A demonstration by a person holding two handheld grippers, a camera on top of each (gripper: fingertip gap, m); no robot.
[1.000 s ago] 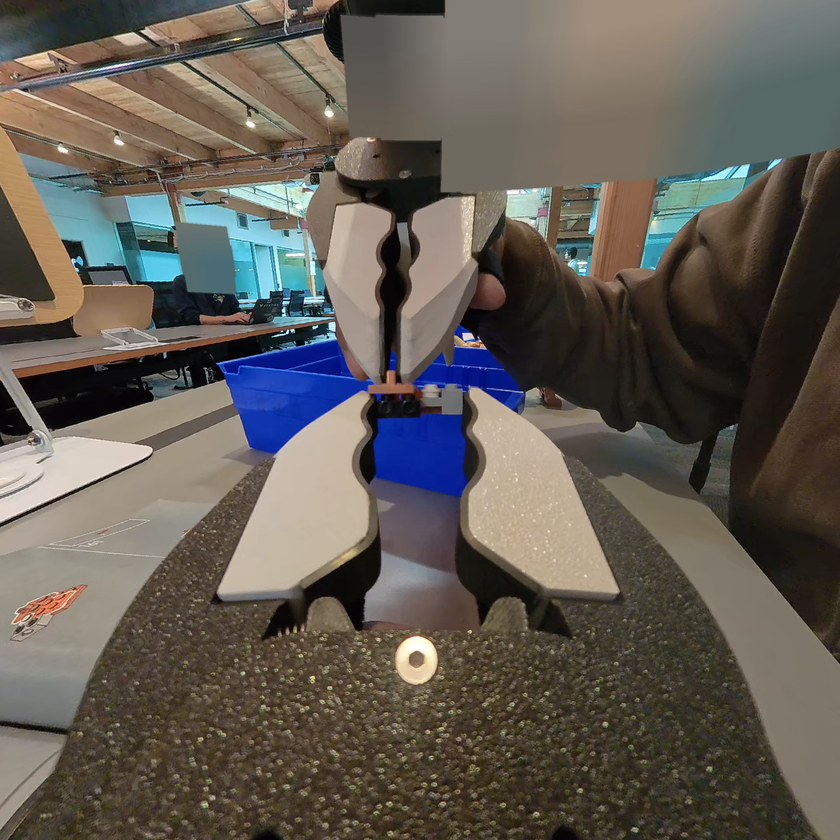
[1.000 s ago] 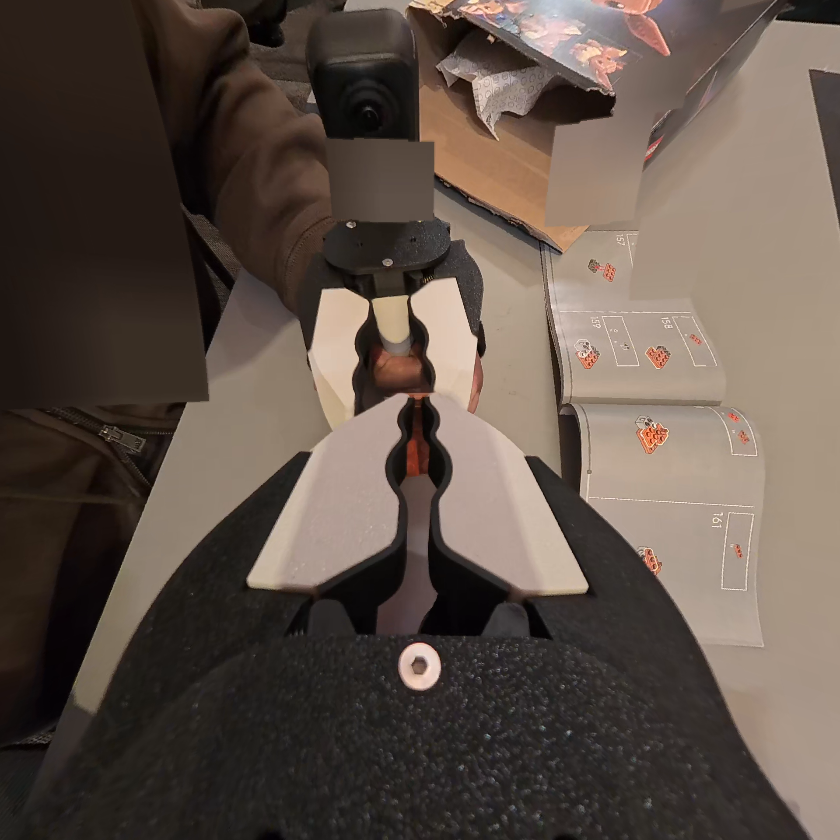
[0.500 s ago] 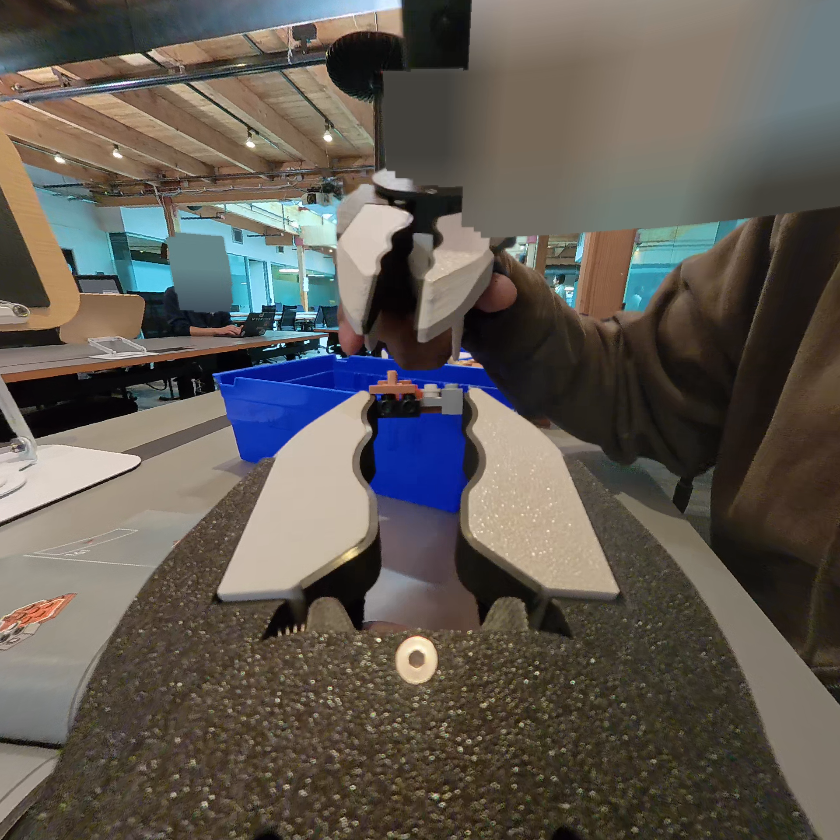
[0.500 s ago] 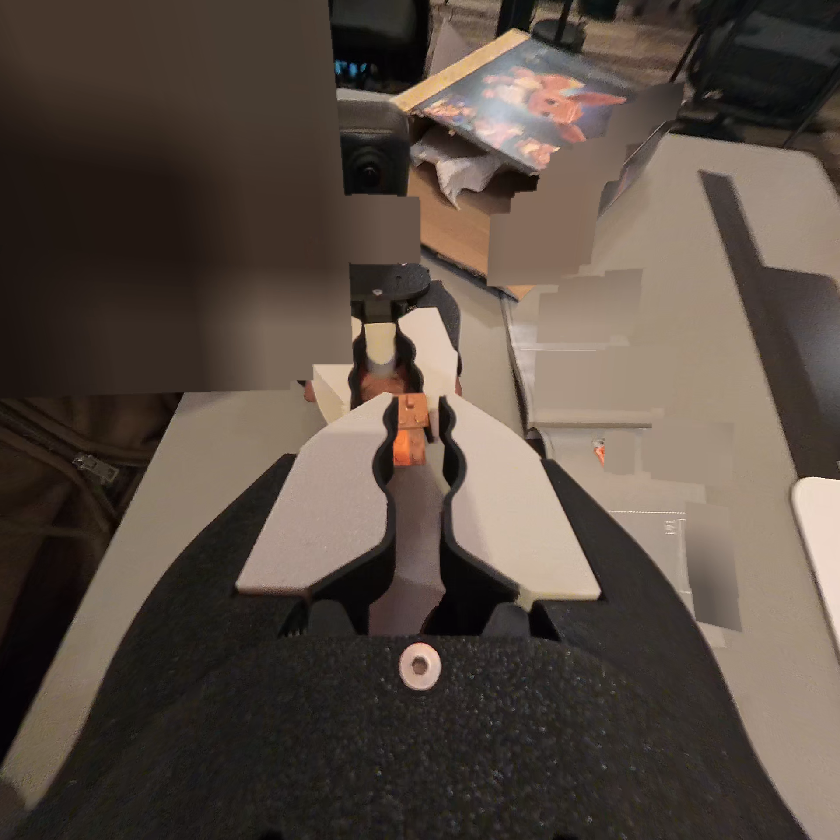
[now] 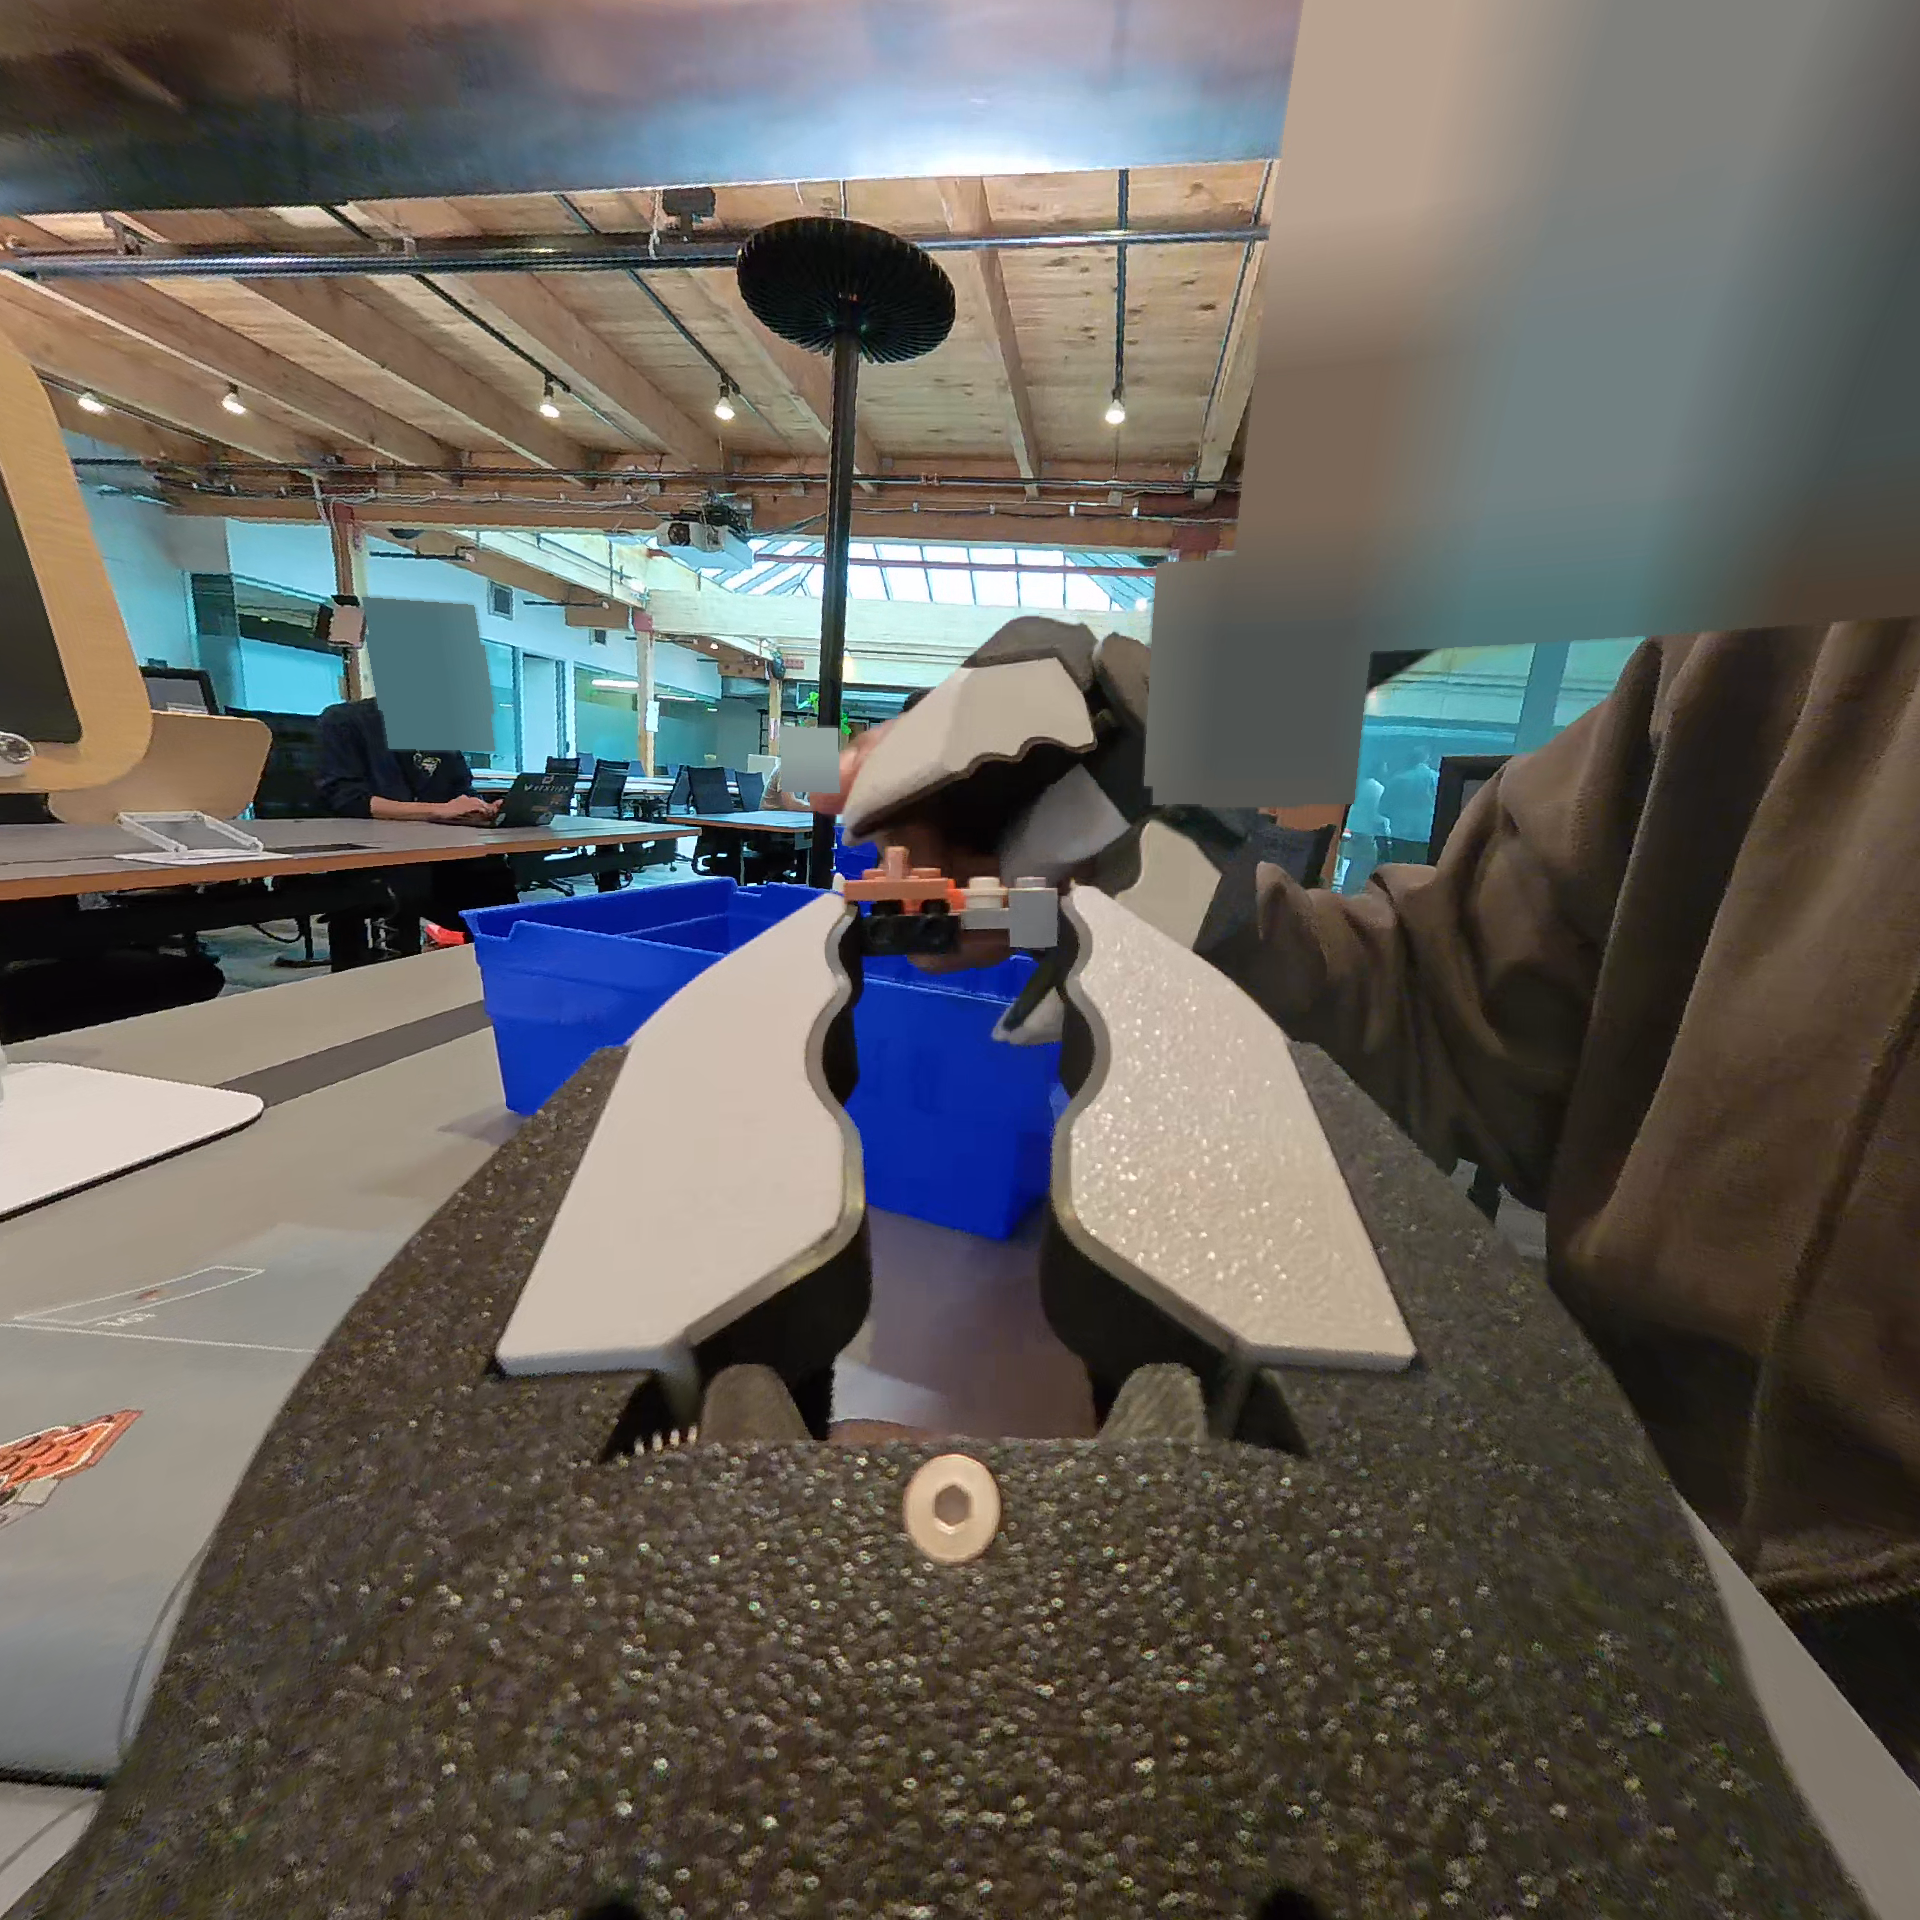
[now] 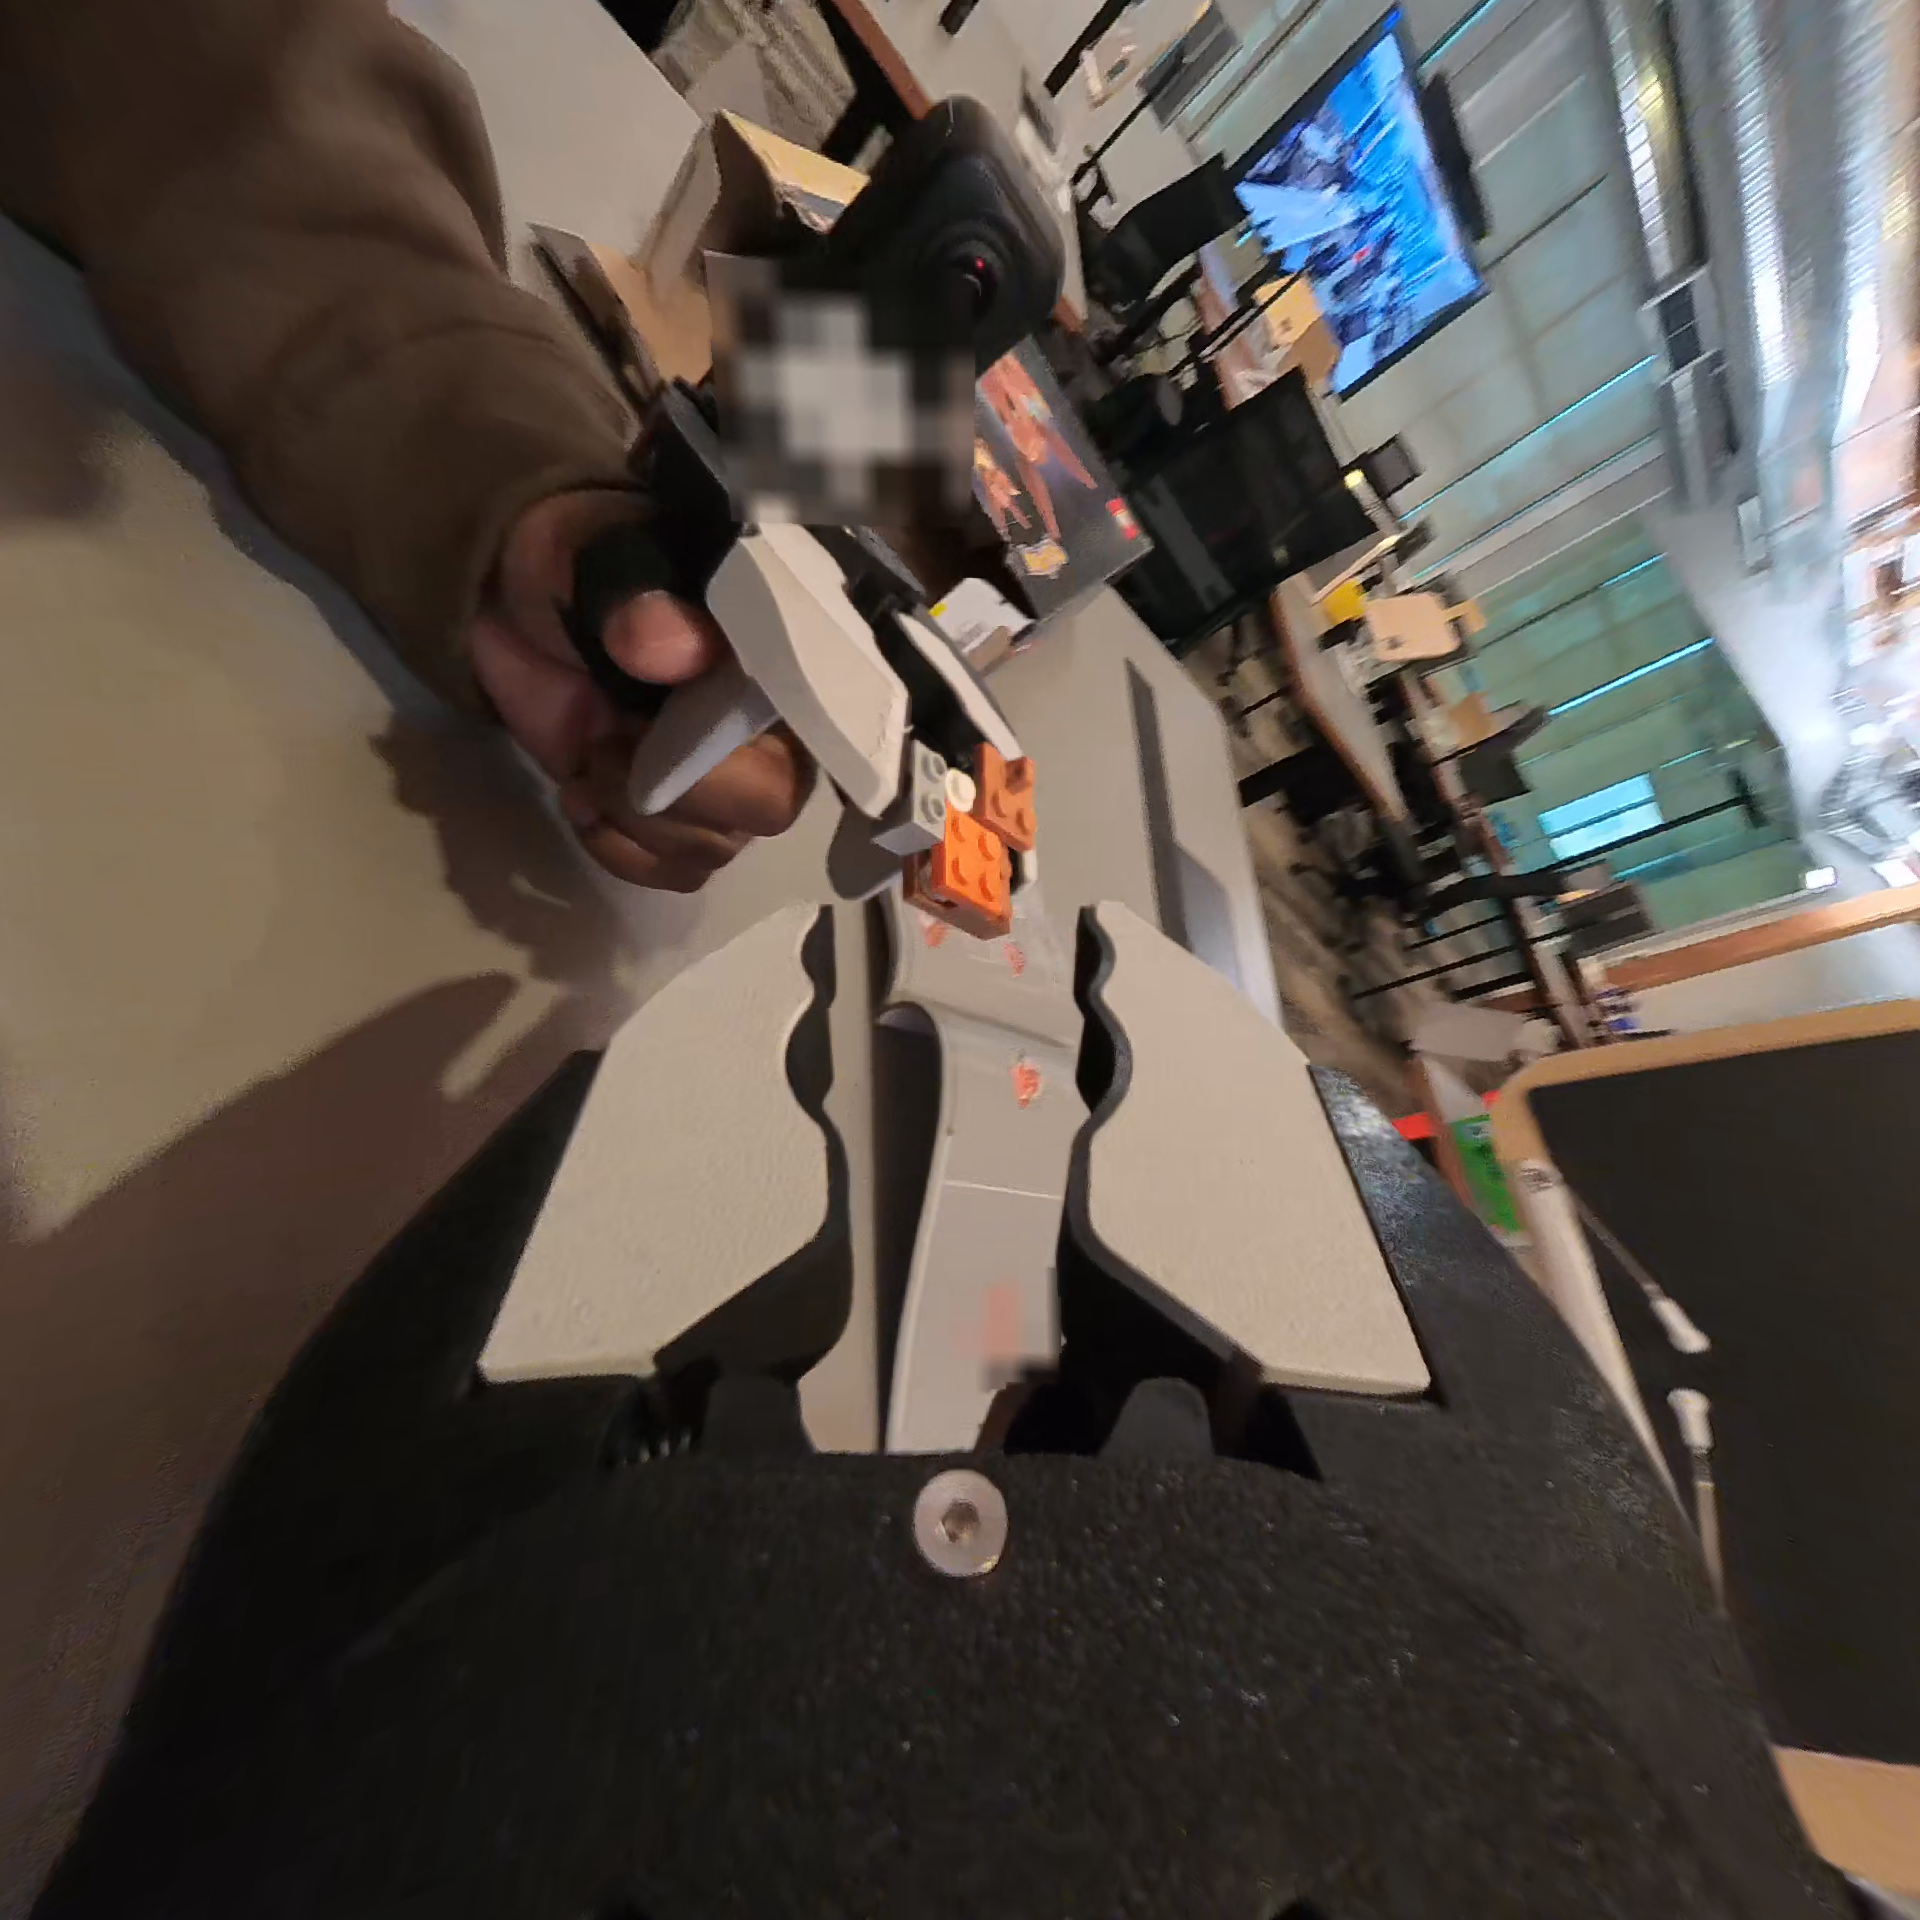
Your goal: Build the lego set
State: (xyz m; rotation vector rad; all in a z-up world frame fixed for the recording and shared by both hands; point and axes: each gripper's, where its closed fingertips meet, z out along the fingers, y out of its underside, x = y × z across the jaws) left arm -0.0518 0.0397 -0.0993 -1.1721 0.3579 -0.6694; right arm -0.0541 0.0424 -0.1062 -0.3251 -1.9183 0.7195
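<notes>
My left gripper (image 5: 951, 940) is shut on a small lego assembly (image 5: 902, 890) of orange, black and grey pieces, held in the air above the table. It also shows in the right wrist view, where the left gripper (image 6: 920, 805) grips the assembly (image 6: 975, 857) by its sides, studs facing the camera. My right gripper (image 6: 956, 920) is open and empty, just short of the assembly and rolled sideways. In the left wrist view the right gripper (image 5: 971, 821) stands close behind the assembly, jaws apart.
A blue parts bin (image 5: 623, 966) stands on the grey table behind the assembly. An open instruction booklet (image 6: 982, 1143) lies below the grippers. A lego box (image 6: 1049, 468) sits farther back. A white monitor base (image 5: 104, 1122) is at the left. My two grippers' fingertips are within a few centimetres of each other.
My right gripper was shut on an orange piece against the assembly. It has opened, drawn back a little and rolled sideways. The left gripper keeps its hold on the assembly.
</notes>
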